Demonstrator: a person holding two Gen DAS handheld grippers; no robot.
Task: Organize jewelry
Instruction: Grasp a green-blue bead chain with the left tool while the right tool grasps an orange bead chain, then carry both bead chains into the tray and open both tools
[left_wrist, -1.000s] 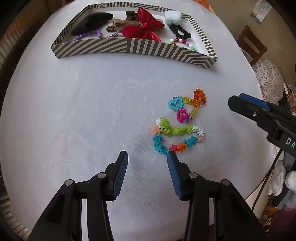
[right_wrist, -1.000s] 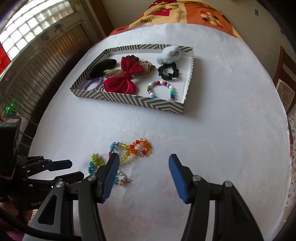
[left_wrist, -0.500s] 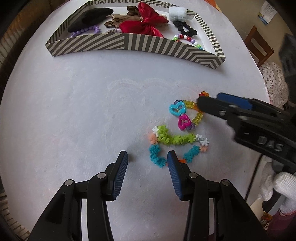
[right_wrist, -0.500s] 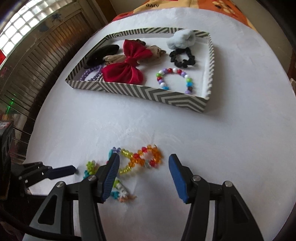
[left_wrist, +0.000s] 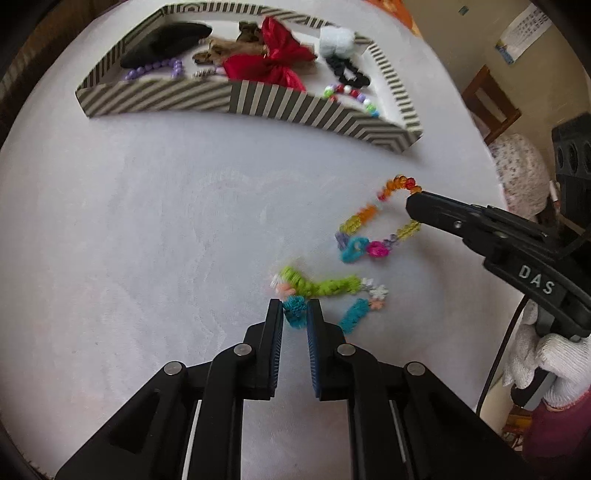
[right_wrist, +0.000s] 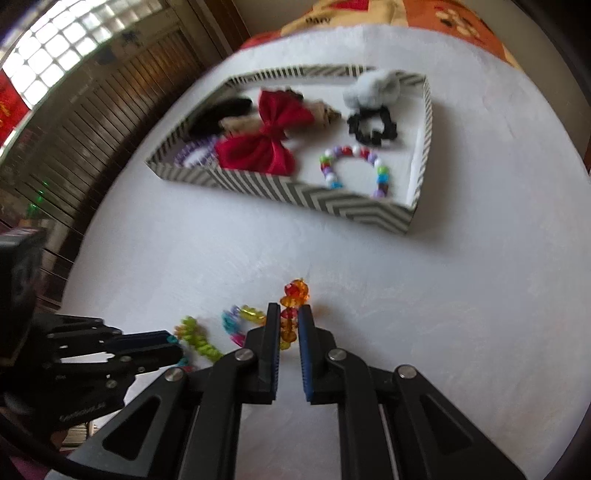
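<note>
Black gripper (left_wrist: 294, 314), blue pads (left_wrist: 312, 343), silver screws.

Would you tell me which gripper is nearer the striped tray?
Right. The right gripper, shut on the orange bead bracelet, sits closer to the striped tray than the left gripper.

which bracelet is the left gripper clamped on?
The flower-bead bracelet, pinched at its teal end by the left gripper. The translucent bead bracelet with heart charms is in the right gripper.
</note>
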